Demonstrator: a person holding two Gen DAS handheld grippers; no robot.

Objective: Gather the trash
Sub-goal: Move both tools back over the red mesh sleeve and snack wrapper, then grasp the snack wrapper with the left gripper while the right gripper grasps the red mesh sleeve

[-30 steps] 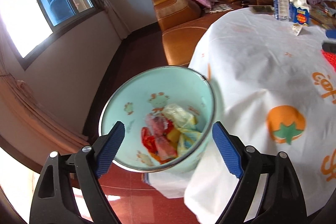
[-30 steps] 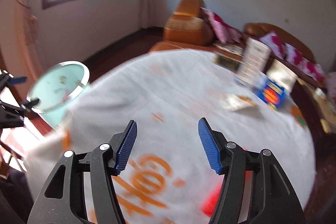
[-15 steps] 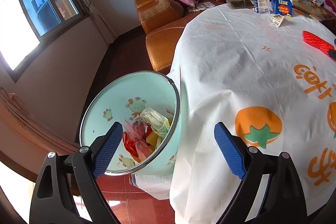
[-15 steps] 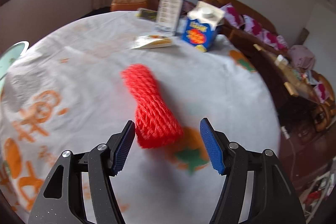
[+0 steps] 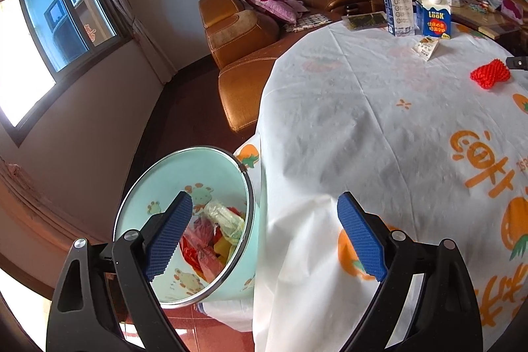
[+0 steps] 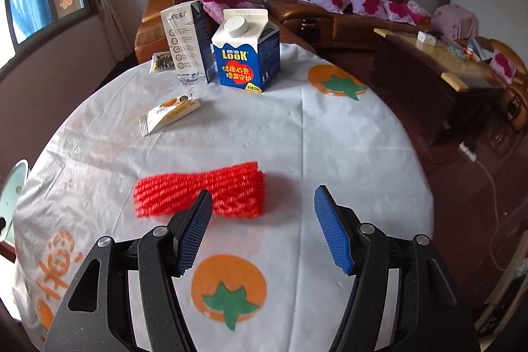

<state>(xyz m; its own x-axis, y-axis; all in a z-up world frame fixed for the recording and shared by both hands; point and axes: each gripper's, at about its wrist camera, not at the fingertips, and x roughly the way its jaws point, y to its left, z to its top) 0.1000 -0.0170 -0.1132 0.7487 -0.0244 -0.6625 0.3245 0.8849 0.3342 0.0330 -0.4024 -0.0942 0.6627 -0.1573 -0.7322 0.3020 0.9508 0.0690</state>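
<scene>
The right gripper [image 6: 260, 226] is standing released, jaws spread with nothing between them, and is pointing down at the round table. The red foam fruit net [image 6: 201, 193] is lying on the tablecloth [image 6: 346, 154] just ahead of this gripper and offset toward its left finger. The net's long axis is running crosswise to the gripper's line of approach, so the jaws are facing the net's ends rather than its narrow waist. The right gripper is the nearer one; in the left wrist view the net [image 5: 490, 77] is lying well apart, toward the far right of the table.

The left gripper [image 5: 264, 233] is also released and empty, hanging over the table edge just beside the mint-green trash bin [image 5: 158, 187], which is already holding wrappers.

Beyond the net, a blue milk carton [image 6: 246, 55], a taller carton [image 6: 186, 45] and a flat sachet [image 6: 170, 114] are waiting. Brown leather sofas [image 6: 330, 5] are lining the walls.
</scene>
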